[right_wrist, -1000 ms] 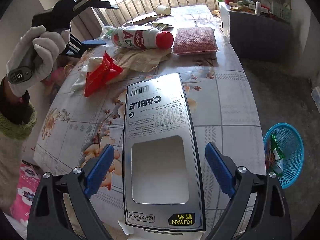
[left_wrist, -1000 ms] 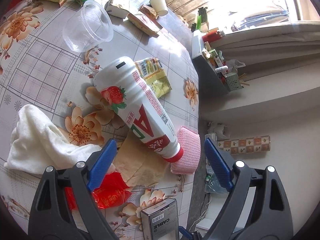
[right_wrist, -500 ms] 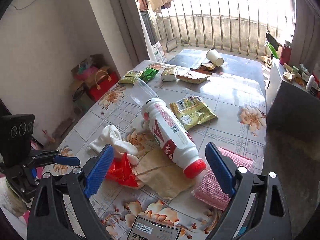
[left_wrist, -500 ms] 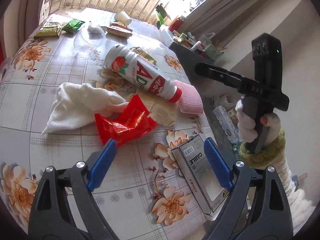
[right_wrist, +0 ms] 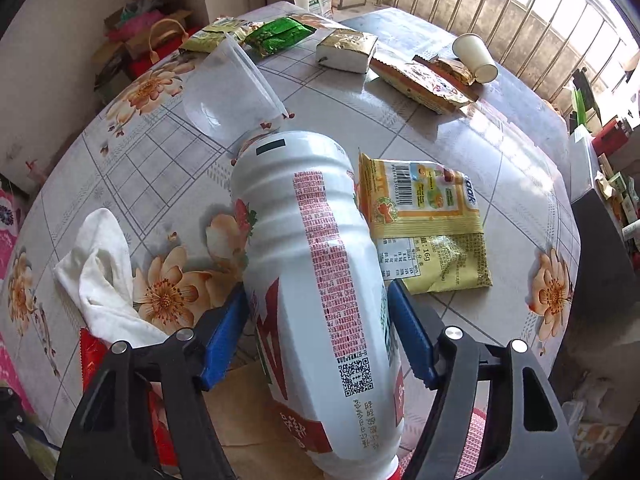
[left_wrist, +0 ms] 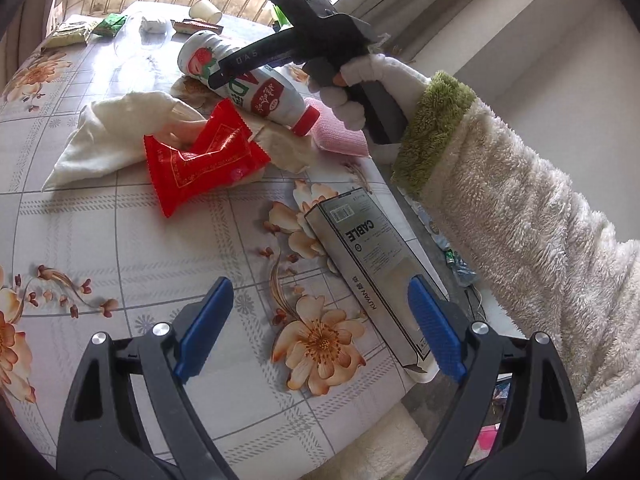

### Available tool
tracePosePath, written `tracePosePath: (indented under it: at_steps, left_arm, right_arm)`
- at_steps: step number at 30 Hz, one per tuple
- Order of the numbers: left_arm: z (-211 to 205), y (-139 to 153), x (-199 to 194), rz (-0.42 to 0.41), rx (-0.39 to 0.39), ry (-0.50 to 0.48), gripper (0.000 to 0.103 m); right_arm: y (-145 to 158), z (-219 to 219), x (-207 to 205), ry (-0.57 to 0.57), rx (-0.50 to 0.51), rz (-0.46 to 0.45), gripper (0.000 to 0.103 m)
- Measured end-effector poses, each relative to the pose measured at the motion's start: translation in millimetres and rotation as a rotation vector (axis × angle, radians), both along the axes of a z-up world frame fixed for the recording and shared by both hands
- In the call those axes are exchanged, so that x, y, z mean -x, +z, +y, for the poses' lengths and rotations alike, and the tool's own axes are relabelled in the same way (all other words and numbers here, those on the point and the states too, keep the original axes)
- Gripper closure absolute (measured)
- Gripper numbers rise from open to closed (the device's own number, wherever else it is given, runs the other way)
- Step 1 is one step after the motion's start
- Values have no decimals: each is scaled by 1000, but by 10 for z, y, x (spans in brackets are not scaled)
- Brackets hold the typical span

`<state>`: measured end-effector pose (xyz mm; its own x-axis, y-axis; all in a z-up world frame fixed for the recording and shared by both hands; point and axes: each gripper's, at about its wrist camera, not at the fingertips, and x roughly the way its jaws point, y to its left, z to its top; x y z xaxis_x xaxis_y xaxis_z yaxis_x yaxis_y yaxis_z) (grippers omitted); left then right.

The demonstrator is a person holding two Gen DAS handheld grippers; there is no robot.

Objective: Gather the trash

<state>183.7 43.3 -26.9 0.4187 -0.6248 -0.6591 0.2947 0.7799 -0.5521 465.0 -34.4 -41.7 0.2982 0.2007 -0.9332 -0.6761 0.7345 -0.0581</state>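
A white strawberry-drink bottle point(right_wrist: 316, 272) with a red cap lies on its side on the floral table; it also shows in the left wrist view point(left_wrist: 256, 80). My right gripper point(right_wrist: 318, 340) straddles the bottle's middle, a blue pad close against each side; whether they grip it I cannot tell. My left gripper point(left_wrist: 320, 332) is open and empty above the table's near edge, close to a grey "CABLE" box point(left_wrist: 372, 264). A red wrapper point(left_wrist: 200, 160) lies beside a white cloth point(left_wrist: 108, 140).
A pink sponge point(left_wrist: 340, 136) and brown paper point(left_wrist: 280, 148) lie by the bottle's cap. Farther back are a yellow snack packet point(right_wrist: 428, 220), a clear plastic cup point(right_wrist: 228, 92), green packets point(right_wrist: 276, 36), a small carton point(right_wrist: 348, 50) and a paper cup point(right_wrist: 476, 58).
My right gripper moved down over the bottle, which now sits between its pads. My left gripper drew back toward the near edge by the cable box.
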Motion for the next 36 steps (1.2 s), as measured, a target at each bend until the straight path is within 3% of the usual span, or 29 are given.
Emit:
tracePosePath:
  at_steps: [5, 9, 14, 19, 22, 27, 31, 36]
  left_arm:
    - [-40, -36, 62, 15, 16, -11, 18]
    - [-175, -108, 141, 44, 19, -32, 18]
    - [-390, -163, 220, 73, 18, -61, 18]
    - [-536, -172, 245, 79, 4, -63, 18]
    - [-607, -153, 268, 73, -12, -69, 18]
    - [-696, -154, 281, 86, -43, -79, 18]
    - [-773, -198, 245, 101, -53, -77, 18]
    - [-911, -258, 174, 120, -74, -70, 18]
  right_arm:
    - [399, -252, 140, -75, -57, -73, 36]
    - [950, -668, 487, -136, -138, -159, 37]
    - [1629, -1429, 1356, -208, -271, -259, 40]
    - [1916, -2173, 2416, -296, -355, -288, 41]
    - [1876, -2573, 2945, -360, -383, -237, 41]
    - [1579, -3066, 3474, -427, -434, -67, 42]
    - [1078, -3183, 3487, -514, -477, 53, 43]
    - [353, -3186, 3088, -607, -565, 145, 44]
